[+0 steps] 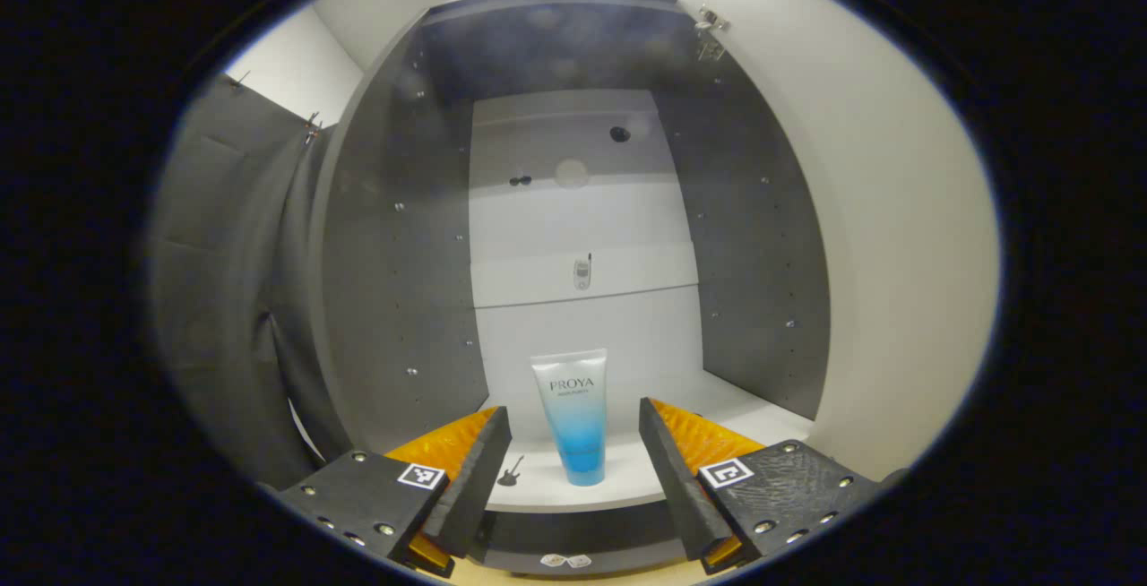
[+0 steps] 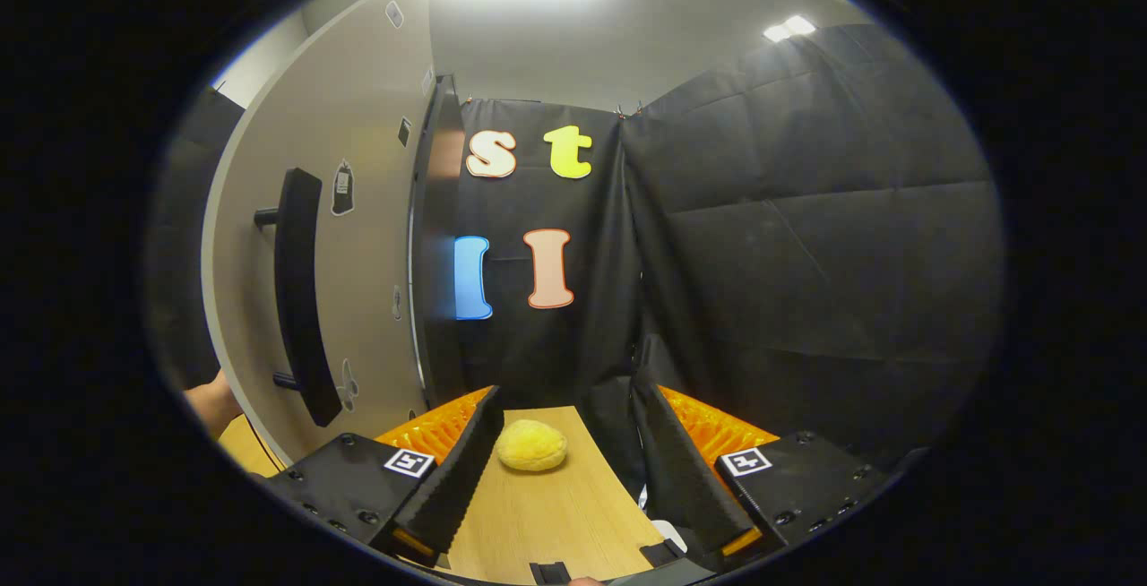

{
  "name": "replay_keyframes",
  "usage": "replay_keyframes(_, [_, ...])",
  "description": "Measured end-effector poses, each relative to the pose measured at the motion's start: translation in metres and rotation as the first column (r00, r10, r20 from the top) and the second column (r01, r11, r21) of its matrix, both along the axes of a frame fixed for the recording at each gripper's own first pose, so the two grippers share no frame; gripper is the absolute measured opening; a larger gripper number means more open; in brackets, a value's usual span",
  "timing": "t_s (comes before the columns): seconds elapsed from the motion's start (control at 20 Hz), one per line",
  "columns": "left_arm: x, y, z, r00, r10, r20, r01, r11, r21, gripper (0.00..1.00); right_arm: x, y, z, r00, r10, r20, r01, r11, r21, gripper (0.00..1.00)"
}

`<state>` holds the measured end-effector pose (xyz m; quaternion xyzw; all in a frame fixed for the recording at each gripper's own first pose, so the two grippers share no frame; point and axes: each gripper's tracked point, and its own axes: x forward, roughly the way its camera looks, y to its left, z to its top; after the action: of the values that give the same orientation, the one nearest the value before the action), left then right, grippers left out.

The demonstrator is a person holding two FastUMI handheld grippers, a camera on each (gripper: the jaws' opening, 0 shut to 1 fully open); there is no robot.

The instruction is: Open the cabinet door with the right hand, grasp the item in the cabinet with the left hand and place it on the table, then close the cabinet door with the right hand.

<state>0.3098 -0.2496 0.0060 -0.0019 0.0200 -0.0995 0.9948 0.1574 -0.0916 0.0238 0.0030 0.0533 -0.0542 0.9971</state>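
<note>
A white-to-blue tube (image 1: 573, 416) stands cap-down on the bottom shelf (image 1: 609, 487) of the open cabinet, straight ahead in the left gripper view. My left gripper (image 1: 573, 469) is open in front of the shelf edge, fingers either side of the tube but short of it. The cabinet door (image 2: 340, 236) is swung open at the left of the right gripper view, its dark bar handle (image 2: 300, 290) facing me. My right gripper (image 2: 564, 469) is open over the wooden table (image 2: 556, 514), apart from the handle, with nothing between its fingers.
A yellow sponge-like lump (image 2: 531, 444) lies on the table ahead of the right gripper. The inner face of the open door (image 1: 896, 254) rises at the right of the left gripper view. Black cloth walls (image 2: 806, 254) close in the booth. A person's arm (image 2: 213, 402) shows beside the door.
</note>
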Motion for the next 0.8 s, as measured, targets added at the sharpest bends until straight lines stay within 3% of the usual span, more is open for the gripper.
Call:
replay_keyframes(0.3, [0.034,-0.014,-0.022,0.998,-0.036,-0.050,0.037,0.999,0.013,0.87,0.014,0.009,-0.015,0.999,-0.001,-0.052,-0.001,0.999,-0.045,0.96])
replay_keyframes(0.35, [0.036,-0.018,-0.019,0.998,-0.049,-0.042,0.049,0.999,0.018,0.86,0.015,0.012,-0.018,0.998,0.008,-0.059,-0.010,0.999,-0.042,1.00])
replay_keyframes(0.5, [0.041,-0.013,-0.013,1.000,-0.025,-0.015,0.025,0.999,0.029,0.55,0.021,0.018,-0.021,0.997,0.037,-0.066,-0.039,0.999,-0.030,0.97])
replay_keyframes(0.6, [0.036,-0.007,-0.016,1.000,-0.007,-0.024,0.007,1.000,0.023,0.48,0.023,0.019,-0.020,0.997,0.047,-0.056,-0.049,0.998,-0.026,0.97])
replay_keyframes(0.8, [0.032,-0.004,-0.011,1.000,0.005,-0.006,-0.005,1.000,-0.012,0.48,0.027,0.016,-0.016,0.997,0.063,-0.037,-0.063,0.998,0.012,0.99])
